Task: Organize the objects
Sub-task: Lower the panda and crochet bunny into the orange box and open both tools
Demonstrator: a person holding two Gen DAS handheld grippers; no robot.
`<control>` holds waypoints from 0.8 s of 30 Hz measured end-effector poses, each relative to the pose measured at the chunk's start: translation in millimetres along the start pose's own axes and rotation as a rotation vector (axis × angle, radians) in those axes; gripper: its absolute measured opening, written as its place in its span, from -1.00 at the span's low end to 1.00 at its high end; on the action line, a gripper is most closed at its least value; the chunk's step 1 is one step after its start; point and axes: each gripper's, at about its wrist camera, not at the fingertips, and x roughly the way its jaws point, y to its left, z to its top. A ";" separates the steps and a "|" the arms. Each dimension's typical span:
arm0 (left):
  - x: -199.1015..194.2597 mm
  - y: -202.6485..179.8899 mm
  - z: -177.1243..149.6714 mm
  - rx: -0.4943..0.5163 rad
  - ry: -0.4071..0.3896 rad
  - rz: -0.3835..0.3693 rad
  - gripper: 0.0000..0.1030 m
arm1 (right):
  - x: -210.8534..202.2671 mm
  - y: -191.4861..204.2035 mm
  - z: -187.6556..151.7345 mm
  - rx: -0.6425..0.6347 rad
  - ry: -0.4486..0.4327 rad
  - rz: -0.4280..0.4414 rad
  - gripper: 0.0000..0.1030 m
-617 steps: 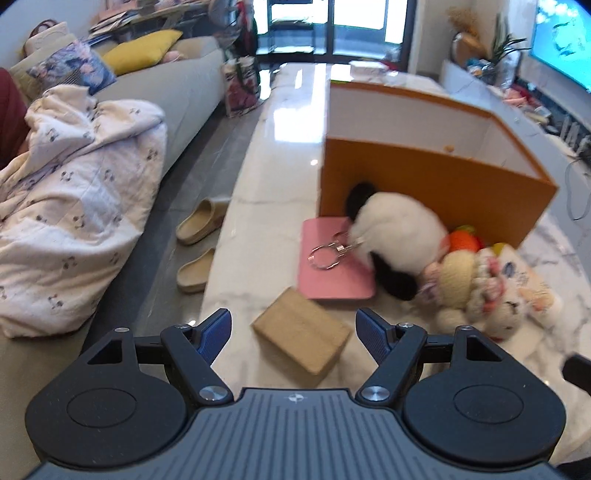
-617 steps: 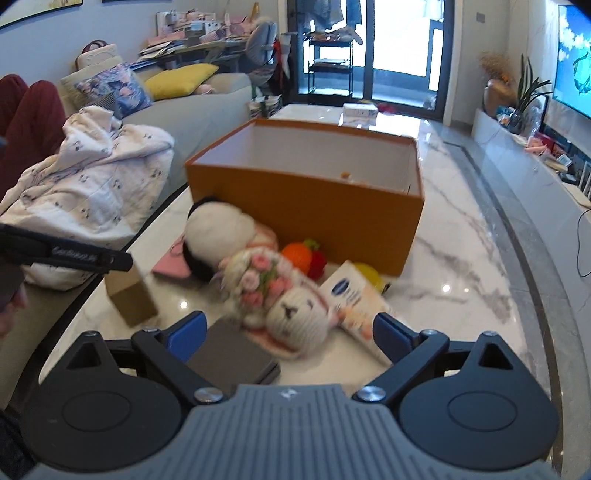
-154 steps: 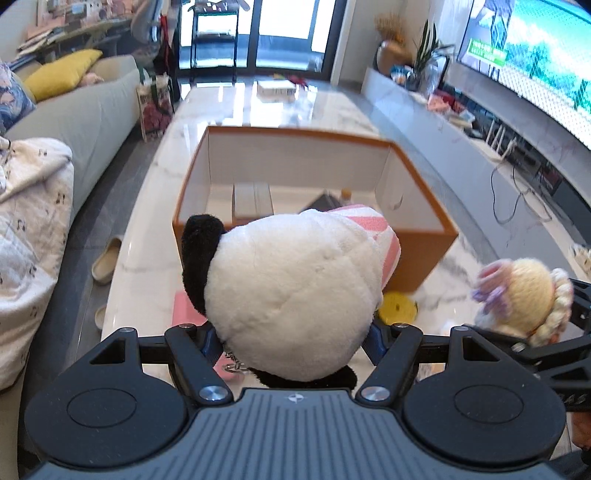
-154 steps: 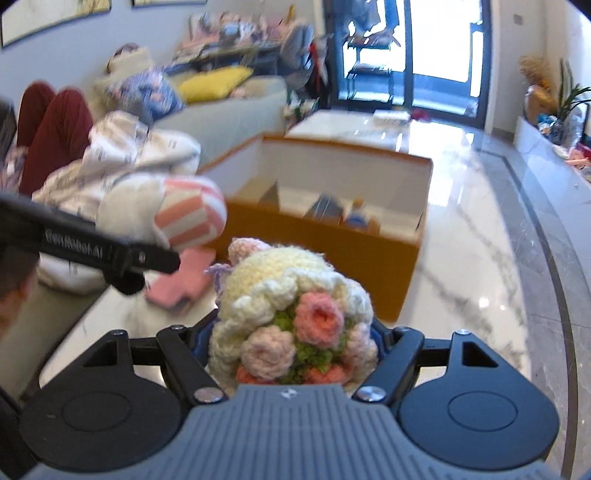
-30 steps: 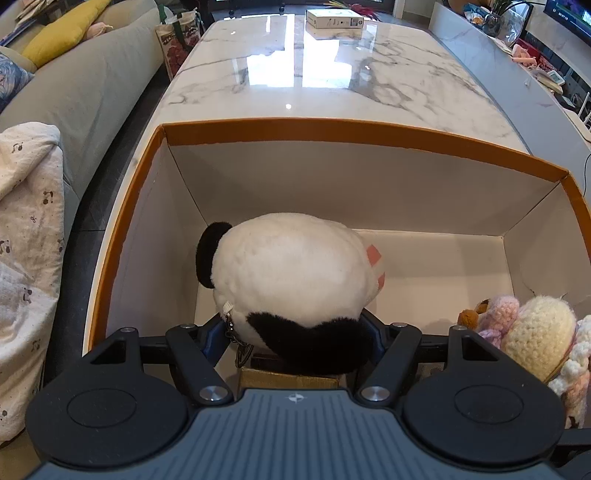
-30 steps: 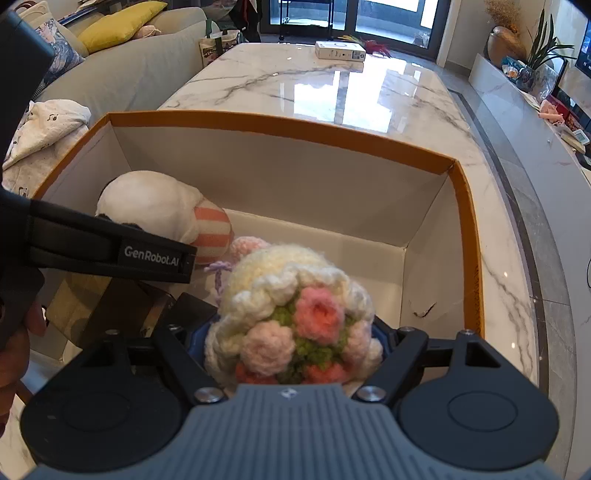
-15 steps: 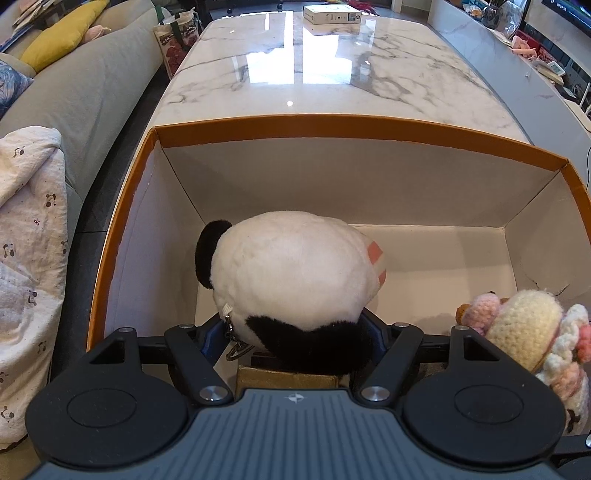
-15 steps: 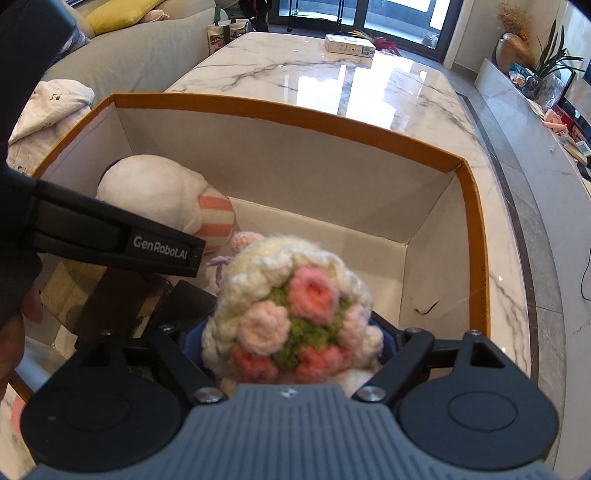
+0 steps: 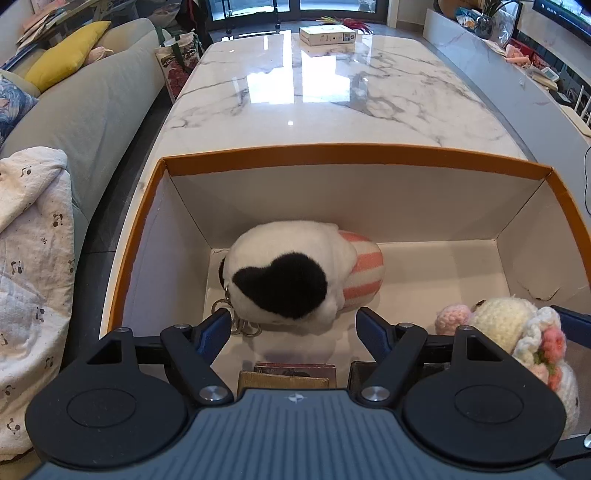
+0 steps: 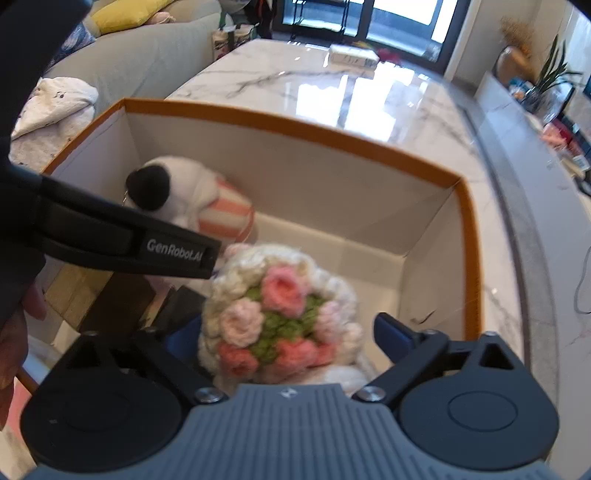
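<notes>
A black-and-white panda plush with a pink striped part lies on the floor of the orange box, keyring at its left. My left gripper hangs just behind it. Its jaws are opening and the blue fingertips stand clear of the plush. A crocheted doll with pink flowers rests in the box between the opening jaws of my right gripper. The right pad is off it. The doll also shows at the right of the left wrist view.
A tan block and a dark flat item lie at the box's near end. The left tool's black bar crosses the right view, a hand under it. White marble table, small white carton, sofa and blanket on the left.
Both pairs of jaws have widened. The panda has slipped out of the left fingers and rolled forward onto the box floor. The doll has settled lower between the right fingers.
</notes>
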 end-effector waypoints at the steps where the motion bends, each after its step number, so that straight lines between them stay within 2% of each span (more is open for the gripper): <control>1: -1.8 0.1 0.1 -0.006 0.002 -0.009 0.70 | -2.6 -1.3 -0.3 0.002 -0.005 0.001 0.91; 4: -9.4 0.7 0.3 -0.018 -0.005 -0.041 0.70 | -8.2 -3.8 0.8 0.012 -0.017 0.006 0.91; 12: -34.1 -4.4 -1.3 -0.004 -0.052 -0.033 0.70 | -25.7 -2.7 3.3 0.021 -0.051 0.012 0.91; 24: -75.6 -4.6 -18.6 0.031 -0.097 0.026 0.70 | -64.7 -0.6 -7.9 0.028 -0.090 0.011 0.91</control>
